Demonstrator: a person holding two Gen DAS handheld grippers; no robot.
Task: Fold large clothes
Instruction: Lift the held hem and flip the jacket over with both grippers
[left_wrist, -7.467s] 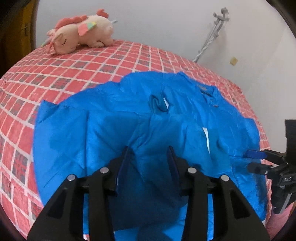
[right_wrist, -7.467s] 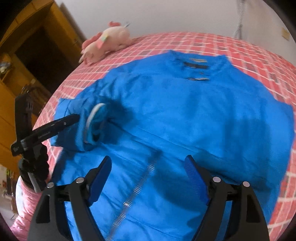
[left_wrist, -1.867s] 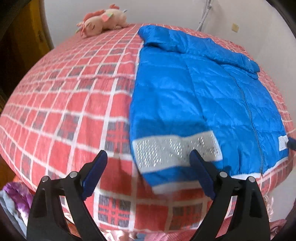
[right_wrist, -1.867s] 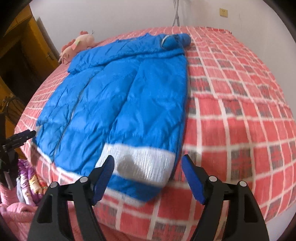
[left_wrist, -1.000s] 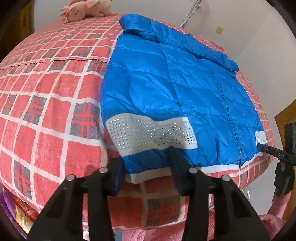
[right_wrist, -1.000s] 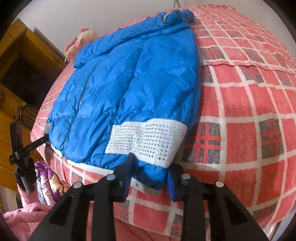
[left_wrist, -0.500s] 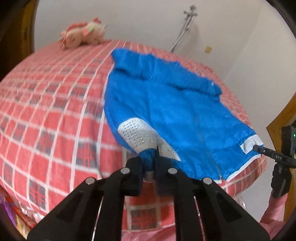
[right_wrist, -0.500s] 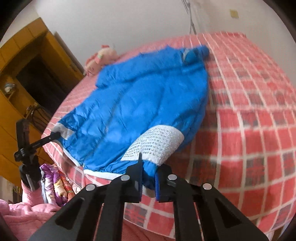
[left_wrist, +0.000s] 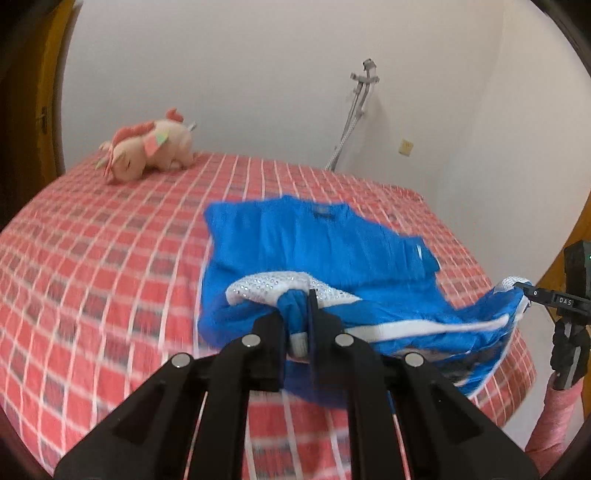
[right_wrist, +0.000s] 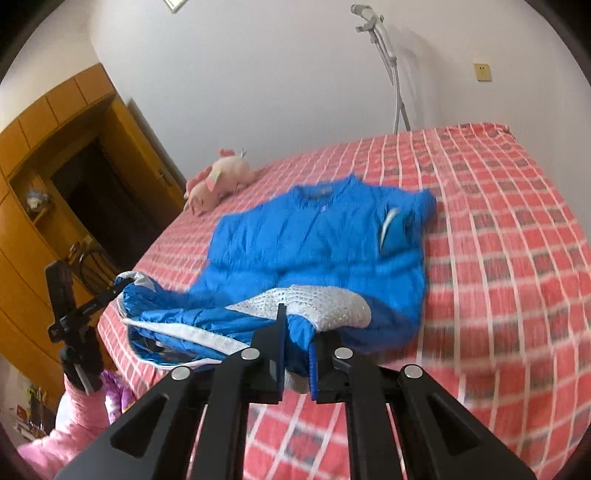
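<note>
A blue puffer jacket (left_wrist: 317, 243) with white studded hem bands lies on the red checked bed (left_wrist: 110, 258). Its collar end rests flat on the bed toward the wall. My left gripper (left_wrist: 297, 314) is shut on one bottom corner of the jacket and holds it lifted off the bed. My right gripper (right_wrist: 297, 332) is shut on the other bottom corner, lifted too. The hem sags between the two grippers. The jacket also shows in the right wrist view (right_wrist: 317, 236). The right gripper shows at the right edge of the left wrist view (left_wrist: 532, 293), the left gripper at the left of the right wrist view (right_wrist: 118, 288).
A pink plush toy (left_wrist: 147, 147) lies at the bed's far left corner, also seen in the right wrist view (right_wrist: 221, 181). A metal stand (left_wrist: 354, 110) leans against the white wall. A wooden wardrobe and doorway (right_wrist: 66, 166) stand left of the bed.
Both grippers have closed on the jacket's bottom corners, lifted them off the bed edge and carried the hem up toward the collar.
</note>
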